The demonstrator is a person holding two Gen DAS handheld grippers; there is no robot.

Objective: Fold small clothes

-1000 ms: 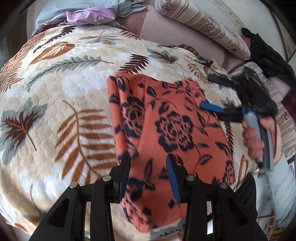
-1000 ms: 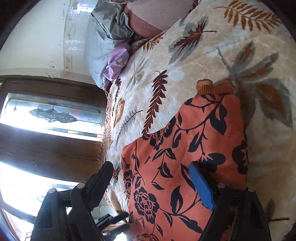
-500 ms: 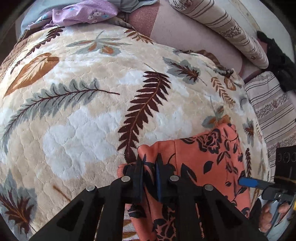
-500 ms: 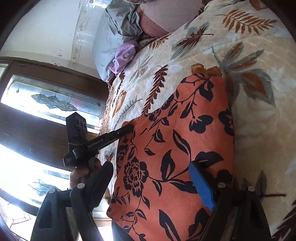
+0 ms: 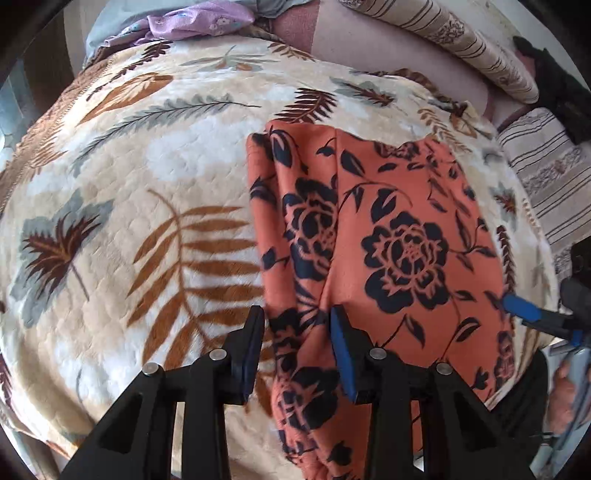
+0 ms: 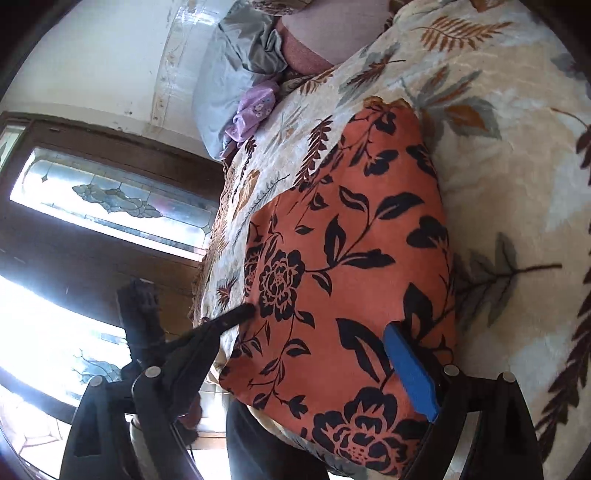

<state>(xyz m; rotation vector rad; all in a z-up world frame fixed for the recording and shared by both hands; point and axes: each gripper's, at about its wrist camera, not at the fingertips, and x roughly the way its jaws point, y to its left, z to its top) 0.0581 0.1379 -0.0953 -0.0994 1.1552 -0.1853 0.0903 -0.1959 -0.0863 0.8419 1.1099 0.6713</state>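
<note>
Left gripper (image 5: 297, 341) jaws have just been opening after a pinch half a second back; they now stand partly apart, straddling the near left edge of the orange flowered cloth (image 5: 388, 229), pads not pressing it. So the fold edge looks let go: a second ago the cloth lay in much the same spot with this gripper above its near end, half a second ago the gripper was up at the far corner nipping it, and now it is back at the near end with a doubled ridge of fabric running along the cloth's left side. Reads as one fold laid, with smoothing or the next fold likely to come.

Right gripper (image 6: 321, 343) jaws have opened a little further too, wide apart, cloth under and between them but nothing clamped. It has slid sideways along the near edge since a second ago.

Cloth lies flat on the leaf-print blanket (image 5: 155, 192), near the bed's front edge, well apart from the purple garment (image 5: 199, 20) at the far end.

Left view only: the doubled ridge, striped pillows (image 5: 461, 40), a hand (image 5: 565, 398) holding the right gripper. Right view only: the cloth's far corner with a tan bit poking out, the left gripper's finger tip touching the cloth's side, the window (image 6: 107, 199) behind.
</note>
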